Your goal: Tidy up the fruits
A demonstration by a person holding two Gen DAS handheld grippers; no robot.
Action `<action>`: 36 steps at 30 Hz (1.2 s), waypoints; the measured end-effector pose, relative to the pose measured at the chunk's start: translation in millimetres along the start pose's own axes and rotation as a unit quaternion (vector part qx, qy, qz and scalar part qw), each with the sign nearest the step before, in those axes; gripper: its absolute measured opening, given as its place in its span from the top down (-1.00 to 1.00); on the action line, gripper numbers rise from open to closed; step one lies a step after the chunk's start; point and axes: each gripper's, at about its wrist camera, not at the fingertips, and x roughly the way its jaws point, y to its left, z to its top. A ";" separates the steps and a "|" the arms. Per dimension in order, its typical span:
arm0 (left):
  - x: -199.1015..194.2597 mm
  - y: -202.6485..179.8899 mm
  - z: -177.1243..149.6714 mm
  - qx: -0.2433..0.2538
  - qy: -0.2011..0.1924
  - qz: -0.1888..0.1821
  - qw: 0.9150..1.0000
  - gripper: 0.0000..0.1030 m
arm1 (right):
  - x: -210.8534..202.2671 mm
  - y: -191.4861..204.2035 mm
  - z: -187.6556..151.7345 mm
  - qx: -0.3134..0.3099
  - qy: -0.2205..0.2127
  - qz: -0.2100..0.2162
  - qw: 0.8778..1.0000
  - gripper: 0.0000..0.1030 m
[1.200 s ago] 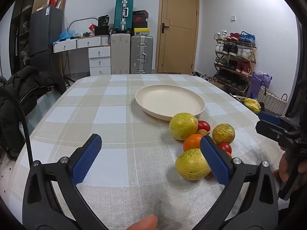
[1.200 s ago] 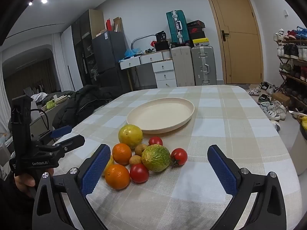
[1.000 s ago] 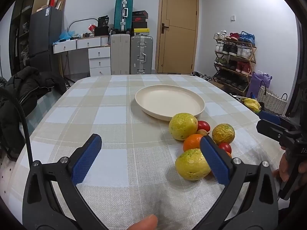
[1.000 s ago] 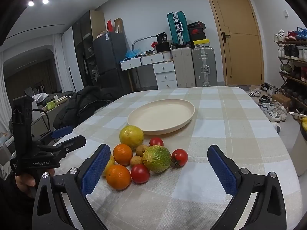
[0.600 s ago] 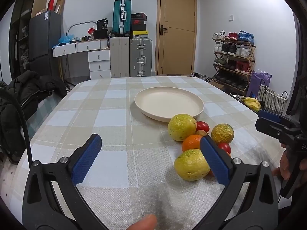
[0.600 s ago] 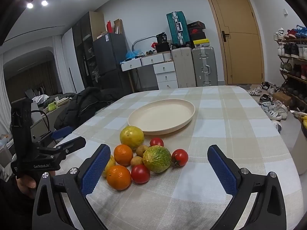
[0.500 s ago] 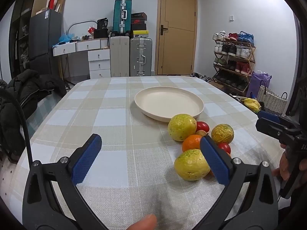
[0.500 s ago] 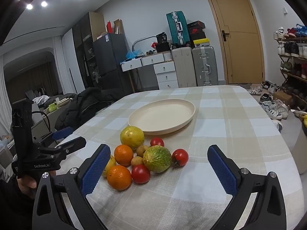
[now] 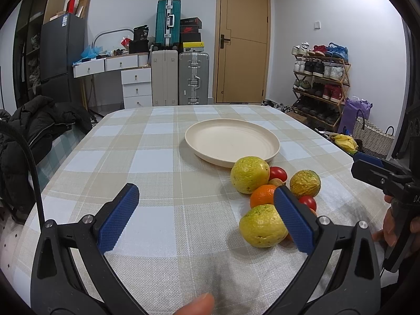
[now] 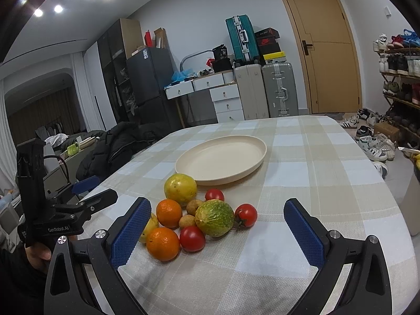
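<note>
A: Through the left wrist camera, what are you seeing?

B: Your left gripper is hovering with jaws released, empty. The fruit pile is sitting right of centre; the nearest yellow fruit is lying just inside the right finger. The plate is waiting empty behind it.

A: And the right wrist camera?

B: Your right gripper is also gaping, holding nothing. The green fruit is sitting mid-frame between the fingers. Try centring on one outer fruit, closing gently so neighbours are not rolling.
</note>
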 end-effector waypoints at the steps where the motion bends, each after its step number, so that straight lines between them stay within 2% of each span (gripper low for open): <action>1: 0.1 -0.1 0.0 0.000 0.000 0.000 1.000 -0.99 | -0.1 0.2 -0.1 0.000 0.000 0.000 1.000 -1.00; 36: 0.0 -0.2 0.0 -0.001 0.001 0.000 1.000 -0.99 | 0.4 -1.2 -1.2 0.006 -0.001 -0.001 1.000 -1.00</action>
